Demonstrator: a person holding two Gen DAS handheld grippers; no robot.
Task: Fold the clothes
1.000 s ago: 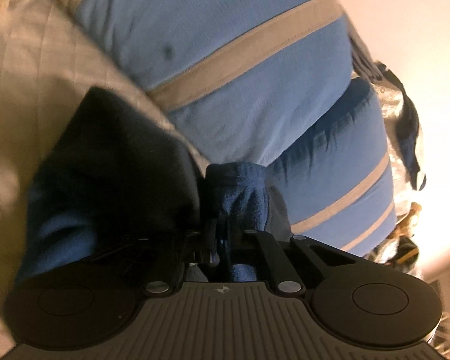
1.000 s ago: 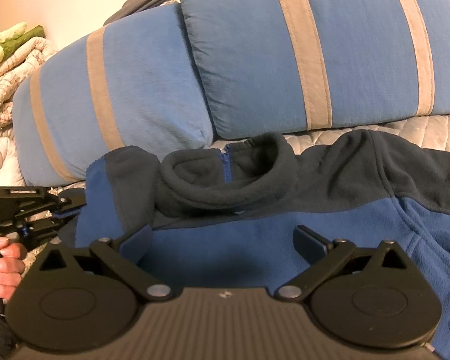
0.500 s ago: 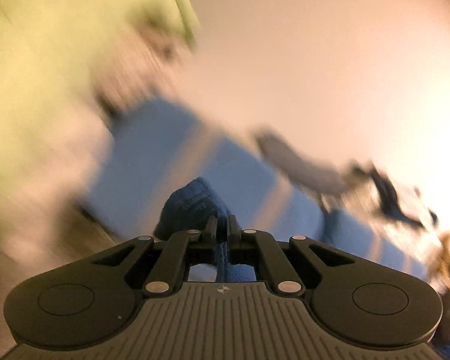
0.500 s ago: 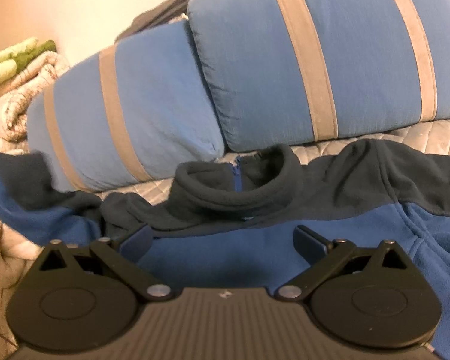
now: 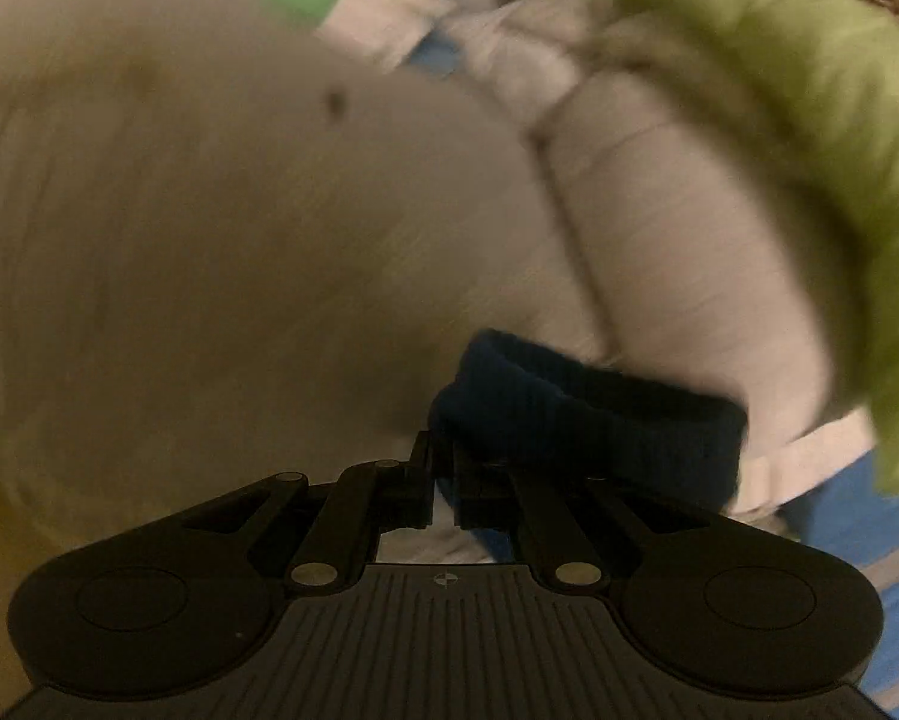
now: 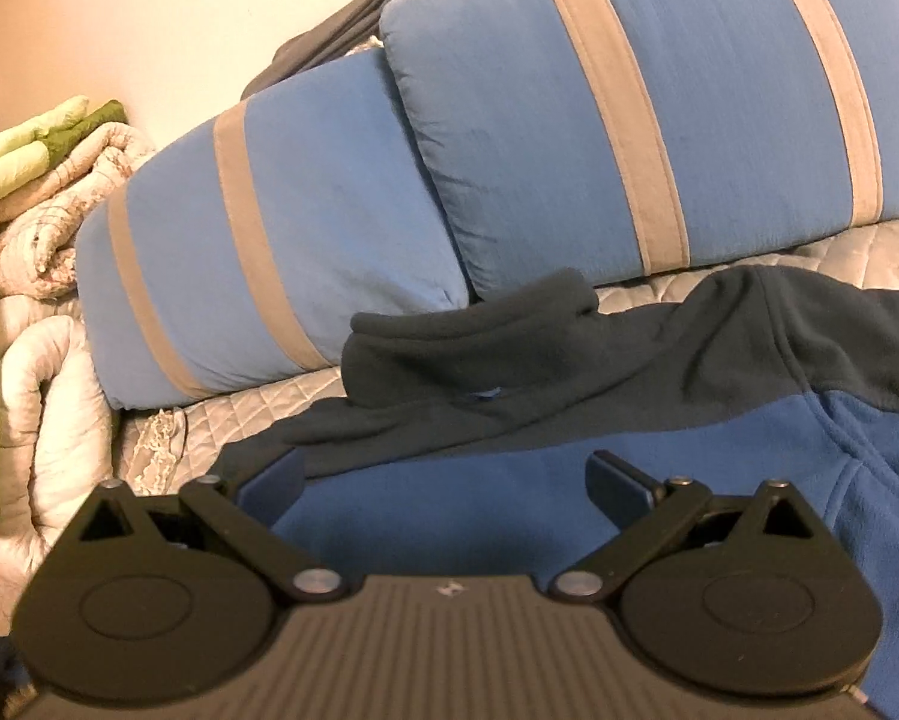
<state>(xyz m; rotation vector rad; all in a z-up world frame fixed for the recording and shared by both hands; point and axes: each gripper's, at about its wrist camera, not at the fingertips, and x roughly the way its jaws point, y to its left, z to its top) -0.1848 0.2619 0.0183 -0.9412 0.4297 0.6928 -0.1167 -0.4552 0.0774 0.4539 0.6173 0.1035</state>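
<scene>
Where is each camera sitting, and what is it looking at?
Left wrist: on the left gripper, facing blurred pale bedding; its fingers pinch a dark blue cuff.
Right wrist: on the open right gripper, low over the fleece, facing two striped pillows.
Shared: pale and green bedding; probably the same fleece. No hand shows.

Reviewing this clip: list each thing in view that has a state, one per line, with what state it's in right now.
left gripper: shut on the dark blue cuff.
dark blue cuff: pinched, lifted; view is motion-blurred.
right gripper: open, holding nothing, poised over the fleece.
fleece jacket: spread on the bed, not yet folded.
collar: flopped over, standing up slightly.
striped pillows: propped behind the jacket.
blankets: piled, bunched.
</scene>
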